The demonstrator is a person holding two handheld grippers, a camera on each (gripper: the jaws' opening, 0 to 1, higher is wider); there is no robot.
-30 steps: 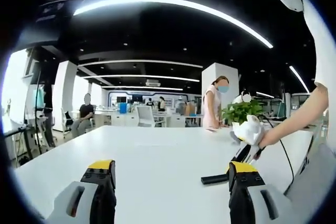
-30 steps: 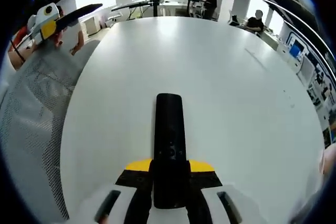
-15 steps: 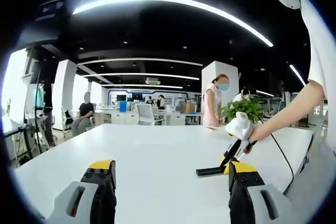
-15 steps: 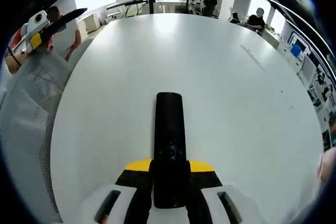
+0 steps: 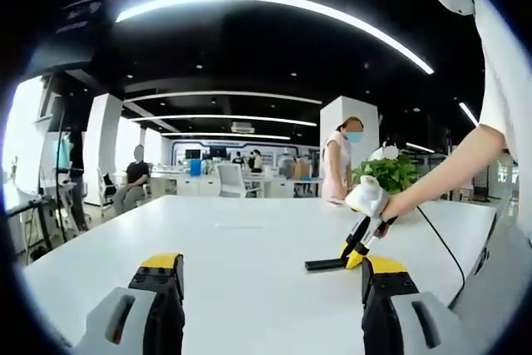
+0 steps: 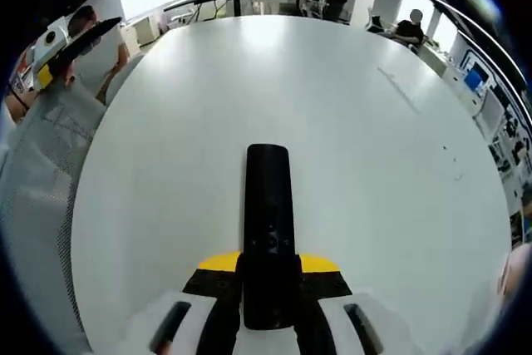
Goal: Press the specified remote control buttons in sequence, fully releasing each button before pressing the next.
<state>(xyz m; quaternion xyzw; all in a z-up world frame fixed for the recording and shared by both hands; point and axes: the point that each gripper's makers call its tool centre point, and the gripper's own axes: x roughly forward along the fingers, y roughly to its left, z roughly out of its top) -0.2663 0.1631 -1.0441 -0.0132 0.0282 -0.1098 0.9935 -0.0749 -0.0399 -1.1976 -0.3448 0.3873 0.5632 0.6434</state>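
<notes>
- Your right gripper (image 6: 268, 284) is clamping the remote control (image 6: 268, 230) by its near end, yellow-tipped jaws closed tight against both sides of it.
- You are carrying that remote lifted over the white table (image 6: 357, 147), its long body pointing away from you; in the left gripper view it is hanging as a dark bar (image 5: 326, 264) just above the tabletop, held out by your hand (image 5: 371, 205).
- Your left gripper (image 5: 270, 288) is sitting with its jaws wide apart, gripping nothing, low over the near part of the table and well apart from the remote.
- By my reading you are only getting set up: the remote is secured, but nothing is touching its buttons, so the whole pressing sequence looks still to come.
- The remote is reading as a slim black slab with rounded ends and a smooth, faintly glossy face; a small cluster of buttons is showing just ahead of the jaws, too small to tell apart.
- The table is looking hard, smooth and matte white, with a rounded edge.
- A grey mesh chair back (image 6: 41, 180) is standing just beside the table's edge.
</notes>
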